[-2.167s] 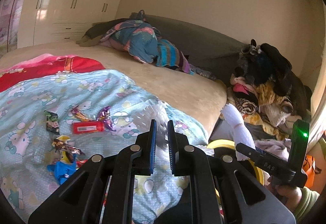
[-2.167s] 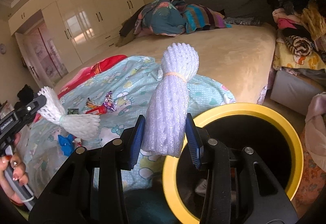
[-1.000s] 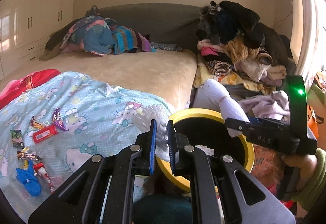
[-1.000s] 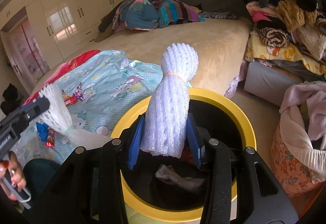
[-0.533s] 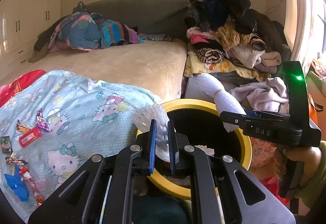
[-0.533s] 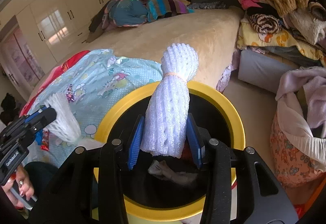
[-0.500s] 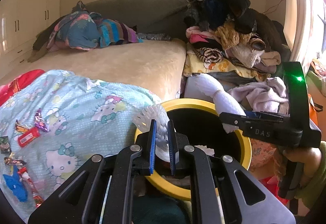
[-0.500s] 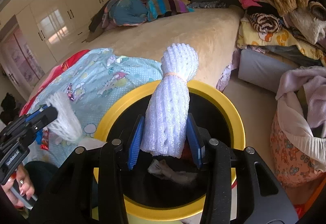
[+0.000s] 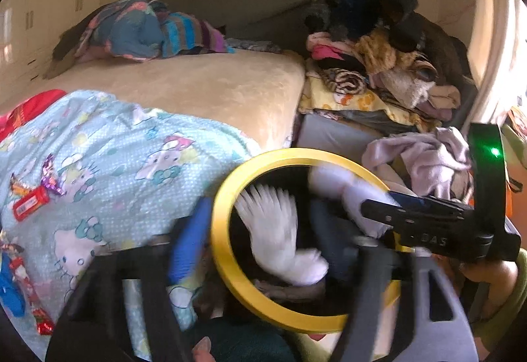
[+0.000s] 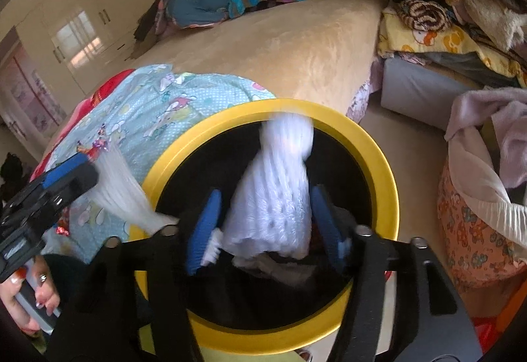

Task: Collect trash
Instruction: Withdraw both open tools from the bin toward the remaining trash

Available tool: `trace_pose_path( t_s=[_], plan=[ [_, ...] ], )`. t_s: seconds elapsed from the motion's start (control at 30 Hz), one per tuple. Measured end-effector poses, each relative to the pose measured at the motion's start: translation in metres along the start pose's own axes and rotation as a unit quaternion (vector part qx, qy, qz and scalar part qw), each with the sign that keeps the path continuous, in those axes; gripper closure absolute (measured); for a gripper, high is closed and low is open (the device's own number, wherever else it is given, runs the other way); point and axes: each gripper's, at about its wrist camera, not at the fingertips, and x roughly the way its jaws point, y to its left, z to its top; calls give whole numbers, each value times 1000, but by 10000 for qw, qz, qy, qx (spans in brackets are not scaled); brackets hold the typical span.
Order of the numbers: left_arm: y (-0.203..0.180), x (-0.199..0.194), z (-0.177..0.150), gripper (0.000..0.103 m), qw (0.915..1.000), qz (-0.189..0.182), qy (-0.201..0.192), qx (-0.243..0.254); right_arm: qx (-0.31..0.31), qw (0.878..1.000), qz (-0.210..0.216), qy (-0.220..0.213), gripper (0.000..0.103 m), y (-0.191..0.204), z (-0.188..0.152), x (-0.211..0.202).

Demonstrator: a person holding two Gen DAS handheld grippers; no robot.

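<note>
Both foam nets, gripped a second ago, now blur above the yellow-rimmed bin: left gripper and right gripper fingers opening, net and net loose between; bin contents indistinct.

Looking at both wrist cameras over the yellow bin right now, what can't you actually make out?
- Bin bottom: in the right wrist view the white foam net and the right gripper, its jaws opening, cover most of the yellow bin.
- Left gripper: motion-blurred in the left wrist view as its jaws open; its right finger barely shows.
- Second foam net: smeared, edges unclear.
- Wrappers on the blanket: print too small to read.
</note>
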Motion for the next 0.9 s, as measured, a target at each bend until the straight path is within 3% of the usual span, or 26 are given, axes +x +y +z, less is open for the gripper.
trace_pose_path(
  t_s=[0.13,0.4,0.5,0.9],
  plan=[
    [12,-8,1,7,9996,18,-35,-290,15,9999,-99,-27,44,1,-2,1],
    [24,-32,0,7,9983,255,-291,-426,-373,9987,-35,-354,42,32,-6,-8],
    [28,-43,1,7,9975,360,-430,-421,-542,9966,-23,-614,28,44,-6,-18],
    [50,-72,4,7,9932,683,-723,-612,-899,9905,261,-1011,24,81,-4,-41]
  ],
)
